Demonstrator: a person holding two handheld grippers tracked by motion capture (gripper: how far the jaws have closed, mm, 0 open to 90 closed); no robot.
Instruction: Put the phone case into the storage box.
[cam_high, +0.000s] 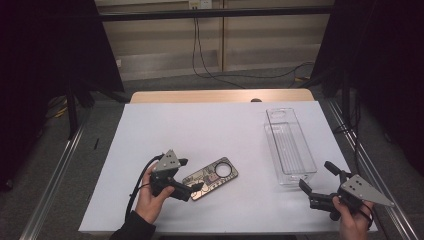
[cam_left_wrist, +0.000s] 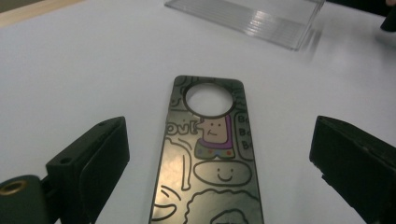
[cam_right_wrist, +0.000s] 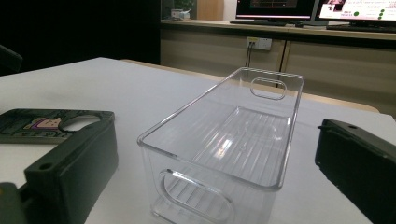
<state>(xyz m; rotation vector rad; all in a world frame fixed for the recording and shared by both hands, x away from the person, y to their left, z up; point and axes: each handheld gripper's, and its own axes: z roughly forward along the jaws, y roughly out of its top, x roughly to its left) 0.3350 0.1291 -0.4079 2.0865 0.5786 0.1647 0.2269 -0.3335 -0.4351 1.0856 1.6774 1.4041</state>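
Note:
A flat door-hanger card with cartoon drawings and a round hole lies on the white table. My left gripper is open at the card's near-left end, its jaws standing either side of the card without touching it. A clear plastic bin stands empty at the right. My right gripper is open just in front of the bin's near end, and the bin sits between and beyond its jaws. The card also lies to the left there.
The white sheet covers most of the table, with a wooden strip along the far edge. Metal rails run down both sides. Cables hang on the floor behind.

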